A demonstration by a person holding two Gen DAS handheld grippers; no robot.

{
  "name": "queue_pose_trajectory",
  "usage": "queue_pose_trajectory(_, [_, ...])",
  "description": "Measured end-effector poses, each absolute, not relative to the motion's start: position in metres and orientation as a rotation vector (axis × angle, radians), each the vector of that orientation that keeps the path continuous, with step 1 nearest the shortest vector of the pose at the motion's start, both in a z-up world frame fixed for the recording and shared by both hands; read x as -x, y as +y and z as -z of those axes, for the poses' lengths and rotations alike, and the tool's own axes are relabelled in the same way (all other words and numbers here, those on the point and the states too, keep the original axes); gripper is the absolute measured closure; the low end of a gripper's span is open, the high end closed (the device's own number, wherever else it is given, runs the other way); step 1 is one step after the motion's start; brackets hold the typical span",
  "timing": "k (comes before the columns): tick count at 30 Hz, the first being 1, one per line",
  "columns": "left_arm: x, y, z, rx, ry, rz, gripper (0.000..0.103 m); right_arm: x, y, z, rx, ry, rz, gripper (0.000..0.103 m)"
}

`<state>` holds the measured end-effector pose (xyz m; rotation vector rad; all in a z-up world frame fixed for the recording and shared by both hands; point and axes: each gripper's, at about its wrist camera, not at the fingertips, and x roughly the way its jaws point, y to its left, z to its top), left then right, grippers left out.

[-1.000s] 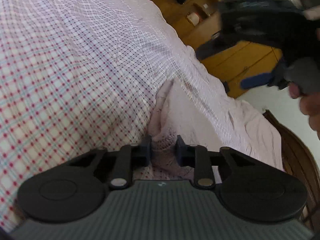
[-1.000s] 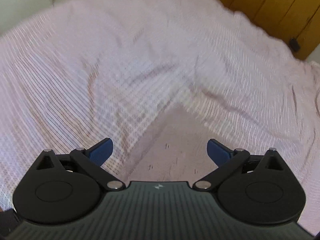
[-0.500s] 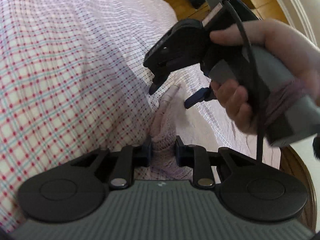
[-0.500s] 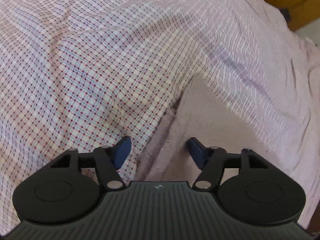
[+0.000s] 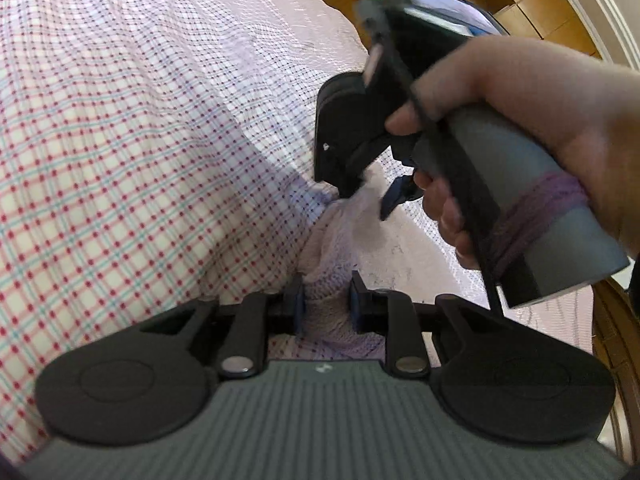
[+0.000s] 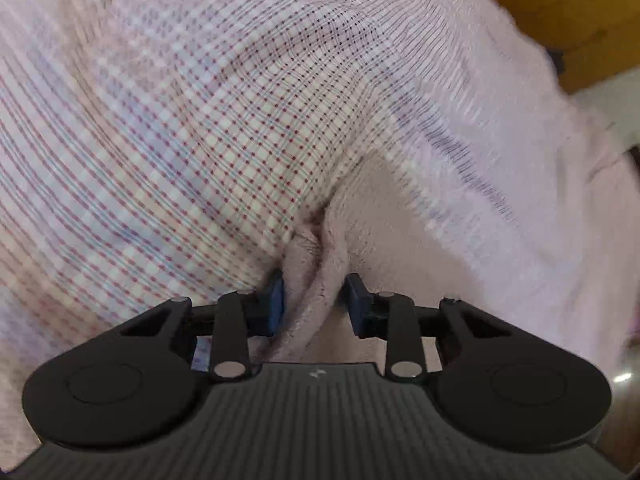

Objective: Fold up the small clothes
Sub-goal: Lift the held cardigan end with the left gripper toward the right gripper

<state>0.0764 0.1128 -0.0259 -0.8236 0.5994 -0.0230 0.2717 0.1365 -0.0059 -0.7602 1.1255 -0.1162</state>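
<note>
L gripper (image 5: 326, 300) clamped on pink garment (image 5: 332, 280); R gripper (image 6: 316, 300) jaws pinch its folded edge

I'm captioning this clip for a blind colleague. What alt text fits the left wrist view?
The left tool pinches one end of a pale pink knitted garment lying on a checked bedspread. Just beyond, the person's right hand brings the right tool down onto the garment's far end.
</note>
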Motion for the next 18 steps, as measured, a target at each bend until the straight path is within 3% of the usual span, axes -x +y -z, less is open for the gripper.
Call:
queue_pose_trajectory(1, [-0.077, 0.112, 0.027, 0.823, 0.605, 0.016, 0.081, -0.271, 0.136, 0.006, 0.744, 1.121, 0.122, 0.084])
queue_pose_trajectory(2, [-0.082, 0.11, 0.03, 0.827, 0.613, 0.015, 0.08, -0.272, 0.133, 0.003, 0.711, 1.112, 0.129, 0.085])
queue_pose_trajectory(8, [-0.092, 0.107, 0.017, 0.808, 0.626, 0.04, 0.081, -0.286, 0.093, -0.024, 0.416, 1.149, 0.086, 0.087])
queue_pose_trajectory(18, [-0.097, 0.084, -0.004, 0.699, 0.534, -0.007, 0.082, -0.289, 0.058, -0.032, 0.374, 1.096, 0.005, 0.087])
